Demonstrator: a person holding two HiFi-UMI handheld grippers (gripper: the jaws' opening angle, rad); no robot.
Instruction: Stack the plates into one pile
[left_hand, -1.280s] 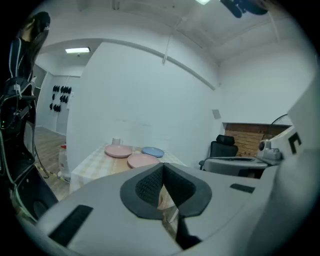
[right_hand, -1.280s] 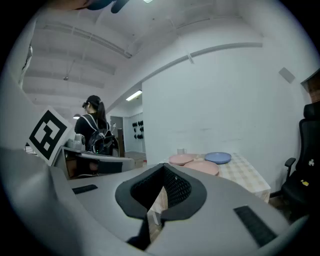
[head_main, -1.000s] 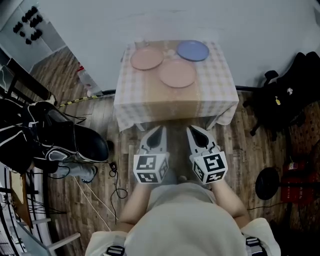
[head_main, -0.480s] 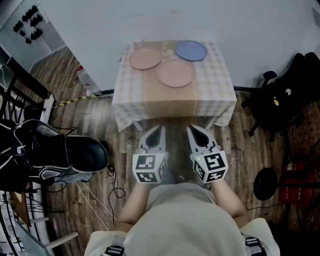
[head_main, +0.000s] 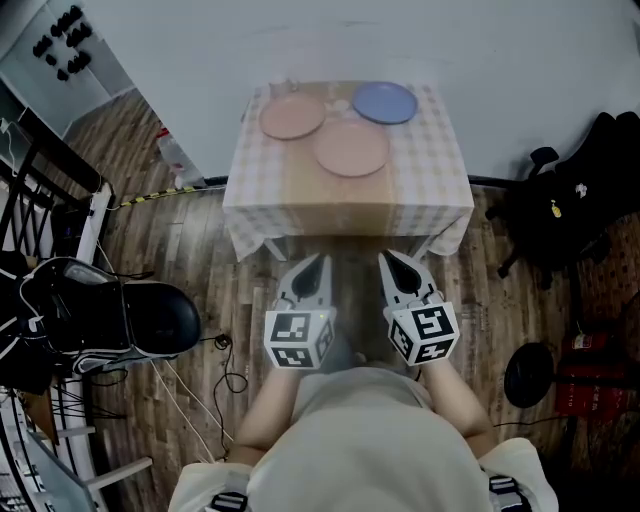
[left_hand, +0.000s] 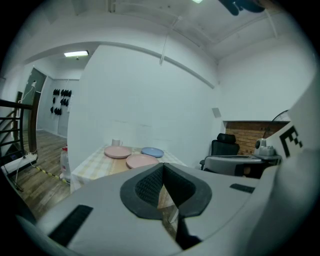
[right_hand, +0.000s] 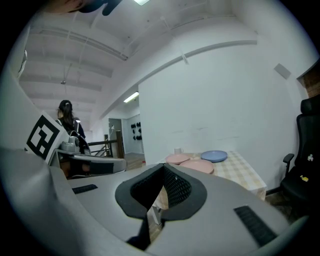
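Wood-plank floor (head_main: 200, 230), white wall behind. One small table (head_main: 440, 178) under a checked cloth stood against that wall.

Three plates on it, none stacked: two pink, one blue. Pink plate (head_main: 292, 119) at back left. Second pink plate (head_main: 351, 147) nearer the middle; whether their rims touched, I could not tell. Blue plate (head_main: 385, 102) at back right, just beside the second pink one. One small pale cup (left_hand: 116, 143) stood behind the plates, hard to make out from above.

Two grippers pointed at the table, side by side, short of its near edge and well apart from the plates. Left gripper (head_main: 318, 262): fingers clenched, nothing between them. Right gripper (head_main: 390, 260): the same. Wearer's forearms were partly hidden by the torso.

Around: black chair (head_main: 120, 318) at left, cut off by the edge; another black chair (head_main: 570, 205) at right; round black disc (head_main: 528, 372) on the floor; loose cables (head_main: 232, 372). Nothing stood between grippers and table.
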